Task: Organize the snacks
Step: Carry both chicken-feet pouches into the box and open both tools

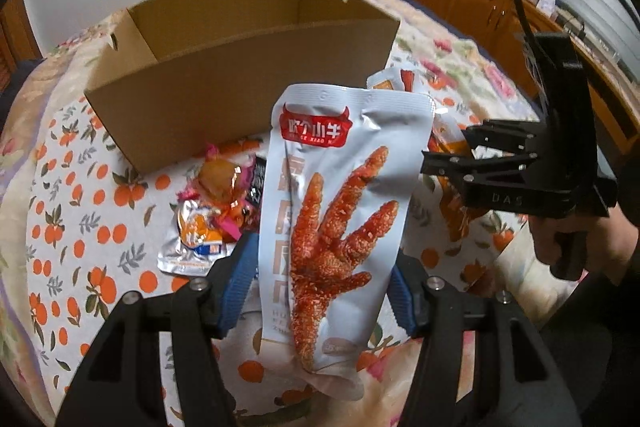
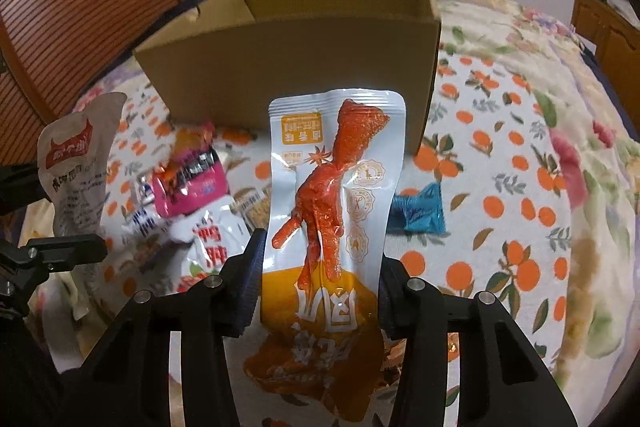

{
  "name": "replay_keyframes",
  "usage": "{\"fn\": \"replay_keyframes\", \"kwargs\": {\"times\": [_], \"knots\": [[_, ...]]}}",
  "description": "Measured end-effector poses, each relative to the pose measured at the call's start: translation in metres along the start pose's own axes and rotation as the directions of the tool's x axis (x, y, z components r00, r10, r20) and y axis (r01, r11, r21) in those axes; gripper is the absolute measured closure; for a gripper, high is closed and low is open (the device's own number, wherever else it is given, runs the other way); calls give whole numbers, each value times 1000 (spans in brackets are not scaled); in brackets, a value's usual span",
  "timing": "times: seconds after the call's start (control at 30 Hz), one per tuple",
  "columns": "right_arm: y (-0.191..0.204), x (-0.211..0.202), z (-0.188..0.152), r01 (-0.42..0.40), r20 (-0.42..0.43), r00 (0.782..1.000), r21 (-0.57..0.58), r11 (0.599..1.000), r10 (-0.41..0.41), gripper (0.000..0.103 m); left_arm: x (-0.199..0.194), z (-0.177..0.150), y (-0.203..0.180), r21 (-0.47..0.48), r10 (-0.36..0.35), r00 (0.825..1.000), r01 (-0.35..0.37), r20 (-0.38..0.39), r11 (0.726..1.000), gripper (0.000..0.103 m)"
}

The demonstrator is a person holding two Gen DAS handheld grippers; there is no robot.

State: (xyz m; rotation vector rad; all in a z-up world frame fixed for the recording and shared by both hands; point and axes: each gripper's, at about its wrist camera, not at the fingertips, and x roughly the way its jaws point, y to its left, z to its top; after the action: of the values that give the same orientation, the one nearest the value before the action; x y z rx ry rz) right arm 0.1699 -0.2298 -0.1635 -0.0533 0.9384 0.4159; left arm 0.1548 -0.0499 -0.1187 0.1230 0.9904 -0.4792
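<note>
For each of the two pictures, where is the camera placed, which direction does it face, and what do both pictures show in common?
Left wrist view: on the left gripper, looking forward and down; its jaws clamp a pale grey chicken-foot snack pouch; the right gripper and a hand show at right.
Right wrist view: on the right gripper, looking forward and down; its jaws clamp a white-and-orange chicken-foot pouch; the left gripper's fingers show at left.
Shared: the open brown cardboard box, the orange-print cloth, loose snack packets.
</note>
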Motion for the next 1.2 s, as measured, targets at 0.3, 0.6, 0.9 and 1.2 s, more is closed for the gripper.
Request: {"fn": "replay_keyframes", "kwargs": {"times": [0.3,0.6,0.9,1.2], "knots": [[8,-25,18,11,100,995,-5,1000,-11,56,-35,17,3,-17,23,990,-21,137,1000,43],[15,-44,30,-19,169,985,-22,1000,22,56,-48,26,14,-46,42,981,-34,190,998,43],[20,-60,39,-41,218,975,-30,999,47,55,-53,40,27,-70,68,970,-53,234,996,43],[18,-58,46,-34,231,972,-37,999,42,55,-51,69,41,-76,87,953,-68,291,995,43]]}}
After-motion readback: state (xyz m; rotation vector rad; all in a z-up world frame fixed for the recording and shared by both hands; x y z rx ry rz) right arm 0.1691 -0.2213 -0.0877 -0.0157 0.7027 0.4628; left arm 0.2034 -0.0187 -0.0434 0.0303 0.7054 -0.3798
